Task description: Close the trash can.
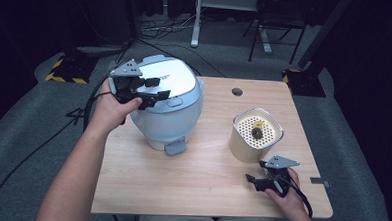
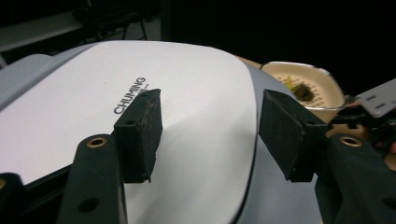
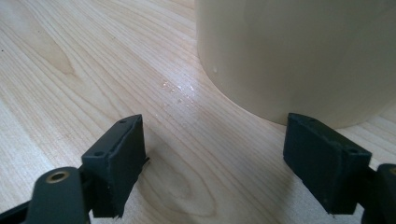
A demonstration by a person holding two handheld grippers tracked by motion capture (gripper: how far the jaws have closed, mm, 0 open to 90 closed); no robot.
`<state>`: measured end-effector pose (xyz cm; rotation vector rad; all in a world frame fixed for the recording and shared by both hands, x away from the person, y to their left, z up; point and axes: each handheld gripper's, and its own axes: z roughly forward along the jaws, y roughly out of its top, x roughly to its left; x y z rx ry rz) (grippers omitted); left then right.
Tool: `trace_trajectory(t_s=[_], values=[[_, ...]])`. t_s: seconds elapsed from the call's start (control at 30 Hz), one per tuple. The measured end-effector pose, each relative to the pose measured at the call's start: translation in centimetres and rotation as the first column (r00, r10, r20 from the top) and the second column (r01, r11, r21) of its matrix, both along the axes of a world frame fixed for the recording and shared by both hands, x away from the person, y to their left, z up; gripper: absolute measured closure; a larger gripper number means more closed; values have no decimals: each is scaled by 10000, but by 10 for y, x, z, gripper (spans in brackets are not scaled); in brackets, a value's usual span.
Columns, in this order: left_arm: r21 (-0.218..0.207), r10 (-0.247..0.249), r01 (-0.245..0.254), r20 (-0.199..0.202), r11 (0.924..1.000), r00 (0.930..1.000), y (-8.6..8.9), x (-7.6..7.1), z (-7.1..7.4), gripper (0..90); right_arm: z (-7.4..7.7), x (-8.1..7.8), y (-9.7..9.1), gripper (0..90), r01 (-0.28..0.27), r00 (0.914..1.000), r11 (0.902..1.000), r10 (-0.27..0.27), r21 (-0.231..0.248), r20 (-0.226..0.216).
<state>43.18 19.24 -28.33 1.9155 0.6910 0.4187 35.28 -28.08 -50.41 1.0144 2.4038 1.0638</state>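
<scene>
Cooker position: rice cooker [image 1: 169, 102] sits at table's [image 1: 200, 191] rear-left, closed white lid [image 1: 166, 75] on top, release button [image 1: 175, 103] on the front face just under the lid edge.
Left gripper: left gripper [image 1: 152, 93] hovers over the lid's near-left part, jaws apart, nothing between the pads; in the left gripper view the pads [image 2: 140, 135] straddle bare lid surface near the "CHUMING" print [image 2: 130, 95].
Key relation: lid lies directly under and ahead of the left jaws; button is off toward the cooker's front, nearer the person.
Right gripper: right gripper [image 1: 263, 176] rests low by the table's near-right, jaws wide apart, empty; pads [image 3: 116, 163] just short of the cream container [image 1: 256, 134], not touching.
Nearer hand: left, clearly; right is well apart from the cooker.
Judgement: next move likely wants the left jaws down onto the lid or button.
</scene>
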Motion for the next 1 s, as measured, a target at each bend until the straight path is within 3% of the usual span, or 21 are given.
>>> trace_trajectory(t_s=[0.07,0.33,0.43,0.47,0.6,0.7,0.77,0.87,0.93,1.0], values=[[305,106,-112,183,9995,9998,-3,0,1,402,0,0,0,213,1,10000,10000,-1,-1,-1],[358,449,-453,115,9983,9989,-6,3,1,405,0,0,0,213,4,10000,10000,-4,4,-3],[633,534,-539,83,9965,9985,-9,2,4,411,0,0,0,213,1,10000,10000,-1,1,-2],[1090,583,-591,108,9923,9982,-11,2,4,412,0,0,0,213,9,10000,10000,-9,4,-12],[1158,688,-726,363,9906,9970,-18,4,4,433,0,0,0,213,4,10000,10000,-4,0,0],[889,684,-716,383,9935,9969,-20,5,2,427,0,0,0,213,6,10000,10000,-6,-5,-1],[913,714,-786,795,9927,9943,-22,4,-1,394,0,0,0,213,3,10000,10000,-3,2,-2],[1038,594,-711,1113,9921,9920,-21,-2,1,300,0,0,0,213,12,10000,10000,-12,-13,-16],[654,363,-423,909,9970,9952,-19,-9,3,287,0,0,0,213,2,10000,10000,-2,7,-7],[696,334,-404,989,9968,9945,-18,-18,5,279,0,0,0,213,-3,10000,10000,3,4,-7]])
